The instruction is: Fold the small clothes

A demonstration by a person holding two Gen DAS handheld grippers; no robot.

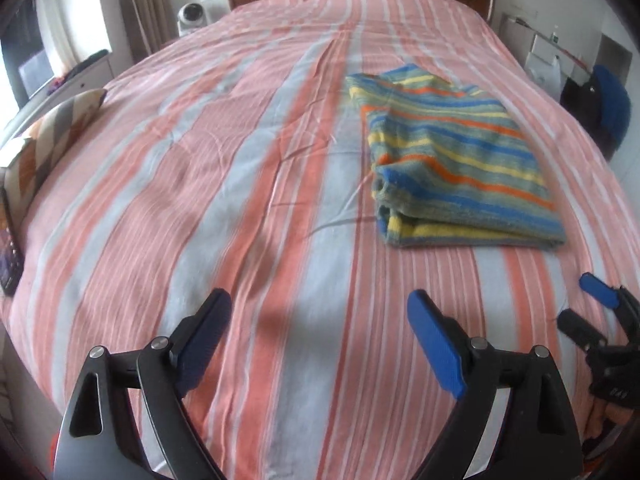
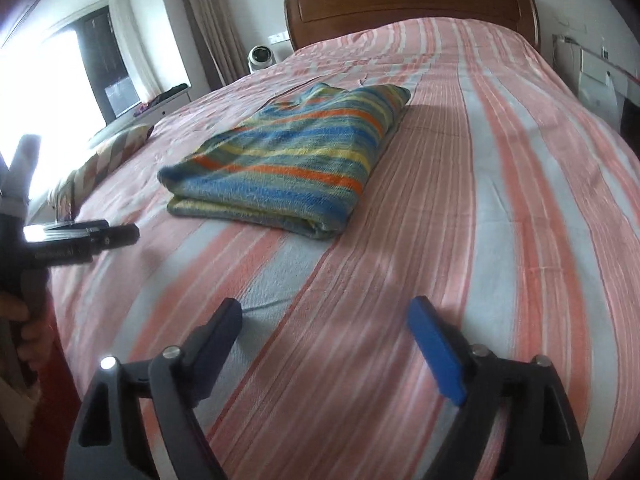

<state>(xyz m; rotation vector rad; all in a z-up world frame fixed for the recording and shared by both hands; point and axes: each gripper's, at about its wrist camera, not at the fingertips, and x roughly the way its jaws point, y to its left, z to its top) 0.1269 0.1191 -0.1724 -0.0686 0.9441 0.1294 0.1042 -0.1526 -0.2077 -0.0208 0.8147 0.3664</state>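
Observation:
A small striped garment (image 1: 452,160), blue, yellow, orange and green, lies folded into a thick rectangle on the pink and grey striped bedspread (image 1: 224,184). In the right wrist view the same folded garment (image 2: 288,160) sits ahead and left of centre. My left gripper (image 1: 320,312) hovers over bare bedspread near the bed's front, open, nothing between its fingers, the garment ahead to its right. My right gripper (image 2: 324,320) is also open and empty, short of the garment. Its fingertips (image 1: 596,284) show at the right edge of the left wrist view.
A wooden headboard (image 2: 408,4) closes the far end of the bed. A patterned cushion (image 1: 60,128) lies at the bed's left edge. A small white fan (image 2: 260,58) and a window (image 2: 80,68) are at the far left. A hand (image 2: 24,320) holds the left tool.

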